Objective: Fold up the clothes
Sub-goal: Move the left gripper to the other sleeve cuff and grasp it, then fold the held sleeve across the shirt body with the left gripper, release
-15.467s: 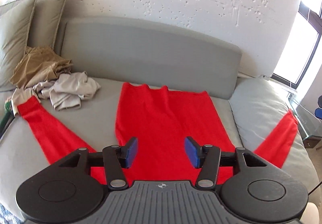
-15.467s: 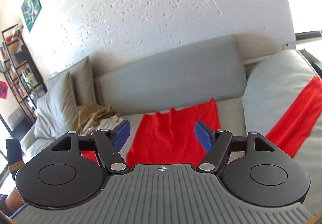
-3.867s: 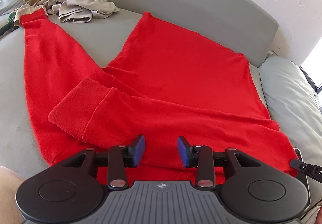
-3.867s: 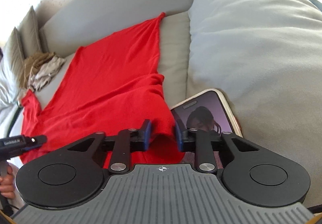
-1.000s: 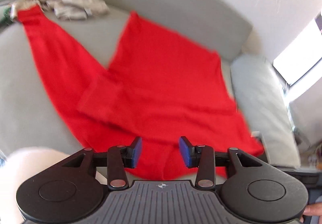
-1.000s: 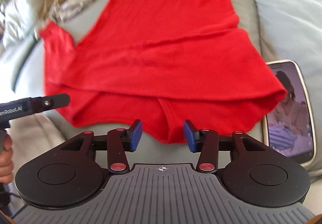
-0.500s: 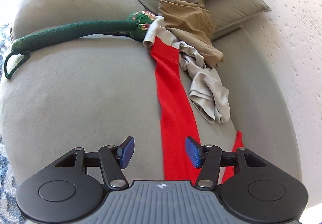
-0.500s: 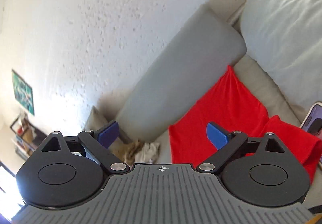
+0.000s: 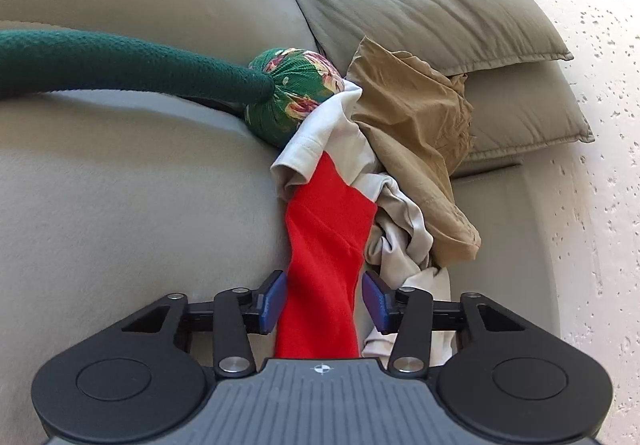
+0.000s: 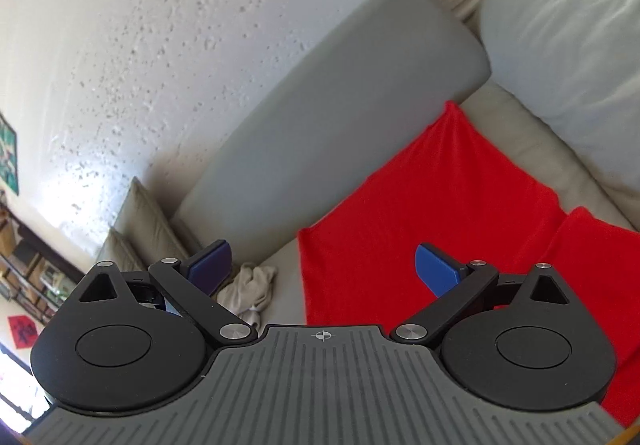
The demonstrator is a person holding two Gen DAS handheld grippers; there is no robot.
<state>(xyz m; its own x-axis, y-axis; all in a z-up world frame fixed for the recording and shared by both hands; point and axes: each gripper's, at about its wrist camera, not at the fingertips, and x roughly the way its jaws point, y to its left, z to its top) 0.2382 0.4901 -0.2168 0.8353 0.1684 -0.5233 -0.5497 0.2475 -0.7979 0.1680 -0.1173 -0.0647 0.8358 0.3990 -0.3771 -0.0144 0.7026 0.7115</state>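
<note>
- Red sweater (image 10: 420,229) is lying spread on the sofa (image 10: 320,133); its sleeve (image 9: 324,245) is running between our left claw's (image 9: 323,299) spread pads, ready for pinching.
- Right claw (image 10: 324,265) is hovering wide open, holding nothing.

1. Ahead of our left gripper (image 9: 323,299), the red sleeve (image 9: 326,237) fills the gap between the spread fingers.
2. Just right of it, crumpled pale clothes (image 9: 400,241) and a tan garment (image 9: 416,133) crowd the path.
3. A green stuffed tube (image 9: 120,67) bars the far left.
4. We see bare sofa seat (image 9: 132,213) open on the left.
5. Our right gripper (image 10: 324,265) hangs in free air above the red sweater (image 10: 420,213).
</note>
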